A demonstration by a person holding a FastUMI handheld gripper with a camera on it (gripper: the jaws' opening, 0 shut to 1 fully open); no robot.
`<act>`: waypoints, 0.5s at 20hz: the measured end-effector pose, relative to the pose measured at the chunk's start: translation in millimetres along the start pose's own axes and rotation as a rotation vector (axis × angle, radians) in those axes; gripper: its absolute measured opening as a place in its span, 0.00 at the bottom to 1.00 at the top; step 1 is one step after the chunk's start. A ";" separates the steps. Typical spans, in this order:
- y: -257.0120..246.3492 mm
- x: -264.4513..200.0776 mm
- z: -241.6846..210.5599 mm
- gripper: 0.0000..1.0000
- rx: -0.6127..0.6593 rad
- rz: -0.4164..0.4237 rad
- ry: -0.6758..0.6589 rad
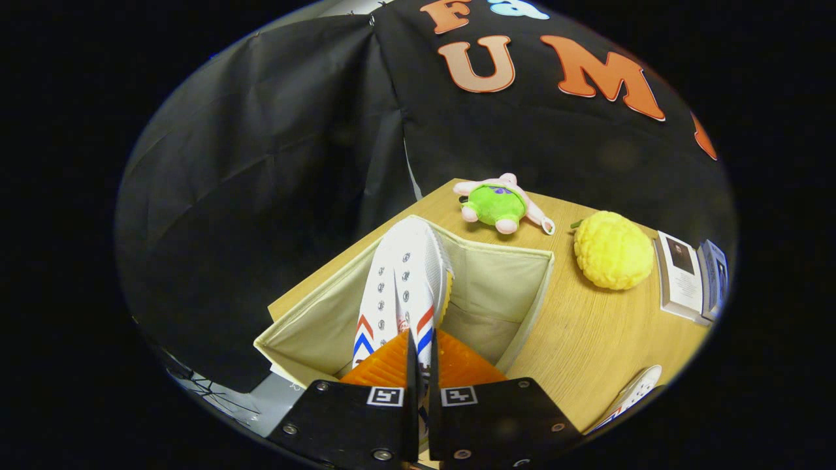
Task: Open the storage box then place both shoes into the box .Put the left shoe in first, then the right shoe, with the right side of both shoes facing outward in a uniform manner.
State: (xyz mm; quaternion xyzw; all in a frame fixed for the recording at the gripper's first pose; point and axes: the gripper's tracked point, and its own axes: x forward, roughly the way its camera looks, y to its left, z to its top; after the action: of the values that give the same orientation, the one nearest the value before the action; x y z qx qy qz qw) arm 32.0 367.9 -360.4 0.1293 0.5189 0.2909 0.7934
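1 shoe [403, 287] is pinched at its heel end between the nearly closed fingers of the gripper [421, 356], its long axis running straight ahead, toe pointing into the open storage box [522, 307]. Shoe 2 [630, 391] lies on the table [588, 339], right of the fingers.

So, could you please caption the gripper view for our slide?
Hand-held gripper shut on white shoe, holding it over the open storage box.

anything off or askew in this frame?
Nothing damaged or spilled. The gripper is shut on the white canvas shoe, held toe-up over the open beige fabric box. The second white shoe lies on the wooden table.
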 end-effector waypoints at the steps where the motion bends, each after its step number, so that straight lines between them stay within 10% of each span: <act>1: 3.4 -1.4 6.5 0.08 0.025 0.024 -0.033; 10: -18.0 -67.7 21.2 0.63 0.082 0.028 -0.188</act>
State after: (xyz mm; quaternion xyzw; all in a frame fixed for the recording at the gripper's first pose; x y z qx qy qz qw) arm 37.2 315.3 -309.9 0.1954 0.4517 0.2671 0.8285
